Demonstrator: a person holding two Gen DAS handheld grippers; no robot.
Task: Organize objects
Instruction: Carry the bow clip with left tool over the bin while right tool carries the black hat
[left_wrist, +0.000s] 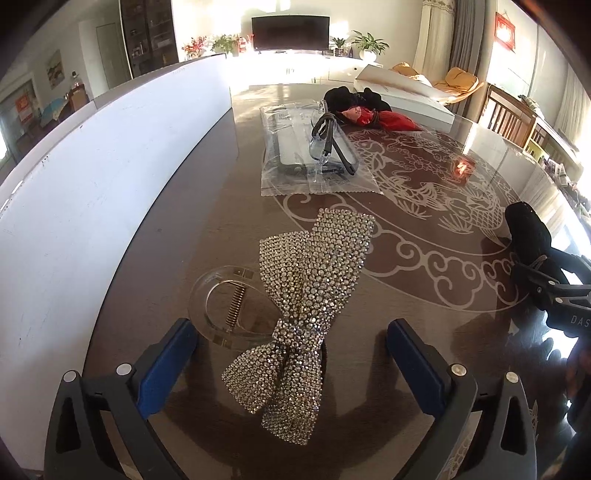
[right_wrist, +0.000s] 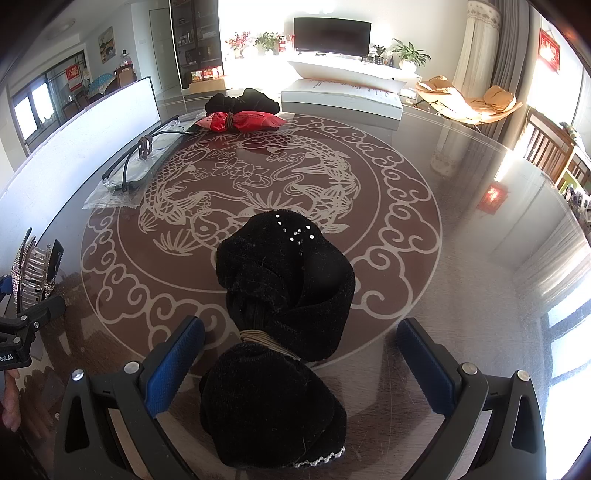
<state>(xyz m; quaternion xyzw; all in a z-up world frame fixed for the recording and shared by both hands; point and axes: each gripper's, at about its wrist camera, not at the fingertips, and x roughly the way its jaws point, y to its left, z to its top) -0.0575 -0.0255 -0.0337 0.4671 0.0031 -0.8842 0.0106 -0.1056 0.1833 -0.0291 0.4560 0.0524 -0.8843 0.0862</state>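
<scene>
Nearest the lens, the left tongs (left_wrist: 291, 354) stand released, pads clear either side of the bow clip (left_wrist: 295, 314) lying on the bench (left_wrist: 192, 206). Its long axis runs from 6 towards 1 o'clock, wide end far. Close off-centre and the slick rhinestones could skid or the clip twist out. Right tongs (right_wrist: 301, 354) gape around the black bundle (right_wrist: 284, 295), not pinching.

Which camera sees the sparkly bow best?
The left wrist view: the sparkly bow lies whole and close between the open left tongs, on a clear clip. The right wrist view catches only its edge, far left, mostly cut off.
</scene>
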